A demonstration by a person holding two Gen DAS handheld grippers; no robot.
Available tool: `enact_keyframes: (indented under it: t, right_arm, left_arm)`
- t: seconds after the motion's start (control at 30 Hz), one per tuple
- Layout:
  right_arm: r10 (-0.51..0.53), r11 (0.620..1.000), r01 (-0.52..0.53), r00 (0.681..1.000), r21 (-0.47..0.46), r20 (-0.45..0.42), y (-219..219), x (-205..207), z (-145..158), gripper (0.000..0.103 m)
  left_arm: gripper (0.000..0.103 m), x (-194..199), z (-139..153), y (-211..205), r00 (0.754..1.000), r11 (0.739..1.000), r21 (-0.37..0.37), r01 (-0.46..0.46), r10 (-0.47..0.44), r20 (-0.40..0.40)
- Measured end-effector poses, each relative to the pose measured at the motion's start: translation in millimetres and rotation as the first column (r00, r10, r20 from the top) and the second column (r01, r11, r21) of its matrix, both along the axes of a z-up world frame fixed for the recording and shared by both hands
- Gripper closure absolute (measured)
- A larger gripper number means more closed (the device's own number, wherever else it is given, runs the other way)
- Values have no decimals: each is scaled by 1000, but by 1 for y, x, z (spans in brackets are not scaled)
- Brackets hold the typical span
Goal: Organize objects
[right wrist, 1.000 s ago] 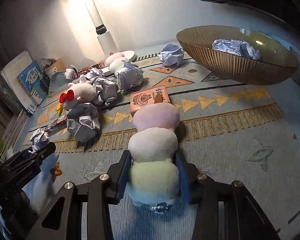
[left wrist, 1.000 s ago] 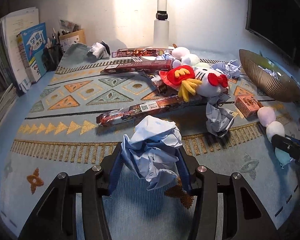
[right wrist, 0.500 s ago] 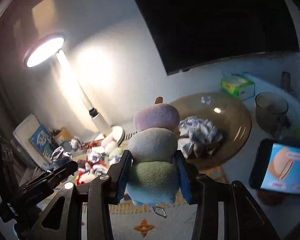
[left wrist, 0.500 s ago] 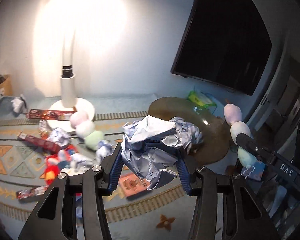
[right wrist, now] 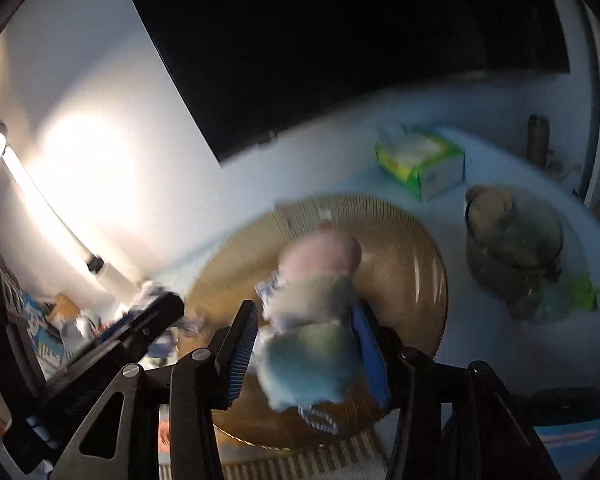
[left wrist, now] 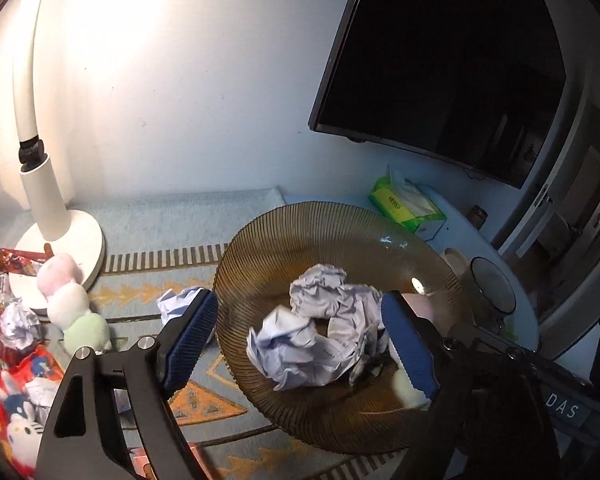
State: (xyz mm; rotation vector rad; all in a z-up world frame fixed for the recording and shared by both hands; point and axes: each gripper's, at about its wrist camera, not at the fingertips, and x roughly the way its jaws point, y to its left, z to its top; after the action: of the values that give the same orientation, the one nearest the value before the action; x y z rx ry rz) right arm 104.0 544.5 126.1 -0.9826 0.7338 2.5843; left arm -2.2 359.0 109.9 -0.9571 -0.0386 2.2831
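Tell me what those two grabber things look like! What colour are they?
Both are black. The left gripper has two angular black fingers with triangle cut-outs, silver round screws and bumpy blue pads. The right gripper matches it: black frame, silver screws, ribbed blue pads. Its side carries a grey label reading DAS. No cables or sleeves show.

Crumpled pale-blue paper balls lie heaped inside the ribbed amber bowl, loose between my spread left fingers. The pink, cream and green plush skewer, blurred, hangs over the bowl between my right fingers.
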Motion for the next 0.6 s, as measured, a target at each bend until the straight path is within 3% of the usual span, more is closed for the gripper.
enact_keyframes:
  t: [0.23,0.3,0.37,0.43,0.5,0.57,0.6]
  right_arm:
    - [54,998,-53,998,31,-39,-28,32,11,55]
    - [101,994,-99,994,34,-52,-49,36,17,48]
    - [139,990,-136,988,44,-72,-73,42,22,31]
    - [195,980,-190,977,66,-83,-101,45,25,30]
    - [268,961,-262,961,85,-72,-128,44,22,29]
    - [350,935,-345,935,84,-51,-154,39,8,13]
    - [360,930,-355,932,95,-42,-165,36,-2,10]
  left_arm:
    - [19,36,23,-66,999,999,20,-35,35,-34]
    - [19,50,30,-94,996,997,27,-72,73,-53]
    - [18,65,33,-128,991,994,36,-108,110,-73]
    - [15,79,32,-163,983,987,37,-153,156,-95]
    - [2,89,24,-201,975,980,34,-196,199,-99]
    - [1,92,7,-234,976,978,13,-209,209,-68]
    - [1,93,-4,-249,972,974,-21,-228,226,-57]
